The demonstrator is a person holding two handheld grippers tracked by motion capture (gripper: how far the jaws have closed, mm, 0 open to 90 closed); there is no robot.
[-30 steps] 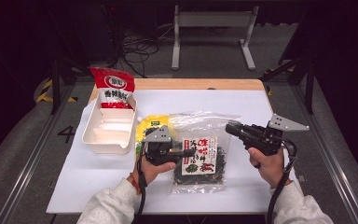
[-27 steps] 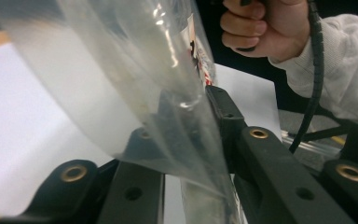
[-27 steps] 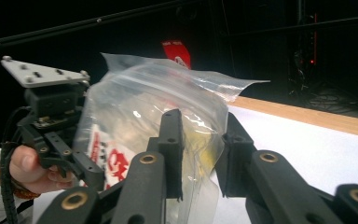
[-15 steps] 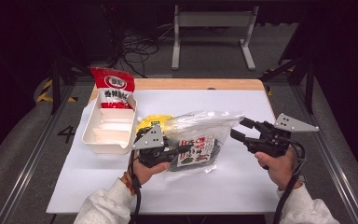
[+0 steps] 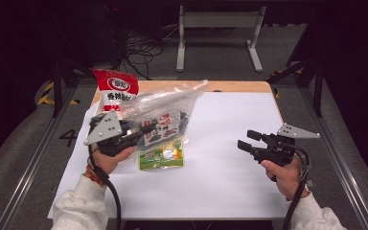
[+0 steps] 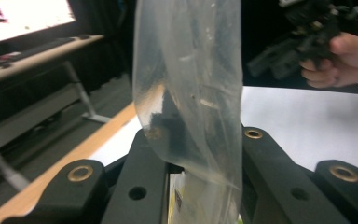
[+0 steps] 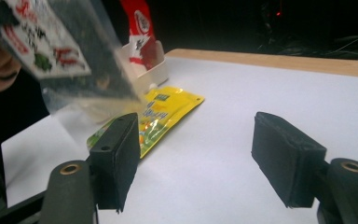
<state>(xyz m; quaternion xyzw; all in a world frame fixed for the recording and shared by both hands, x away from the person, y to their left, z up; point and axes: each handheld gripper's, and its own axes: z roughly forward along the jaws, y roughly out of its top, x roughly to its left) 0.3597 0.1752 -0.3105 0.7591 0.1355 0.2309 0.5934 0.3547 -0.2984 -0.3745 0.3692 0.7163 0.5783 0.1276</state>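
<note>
My left gripper [image 5: 146, 128] is shut on the edge of a clear plastic bag [image 5: 160, 112] and holds it tilted in the air at the table's left. Inside the bag is a dark seaweed snack pack with a white label. In the left gripper view the clear film [image 6: 191, 93] stands pinched between the two jaws. Under the raised bag a yellow-green packet [image 5: 162, 154] lies flat on the white sheet. My right gripper [image 5: 246, 140] hovers open at the right, well apart from the bag. In the right gripper view its jaws [image 7: 205, 154] stand wide with nothing between them, facing the yellow packet [image 7: 163, 112].
A red snack packet [image 5: 116, 88] leans at the back left, in a white tray [image 7: 154, 70] largely hidden behind the bag. The white sheet [image 5: 230, 124] covers the table, whose wooden edge [image 5: 235, 86] shows at the back. Dark floor and a metal stand lie beyond.
My left gripper has lifted the clear bag off the table and carried it left and up, uncovering the yellow-green packet. My right gripper has drawn back to the right and lower.
</note>
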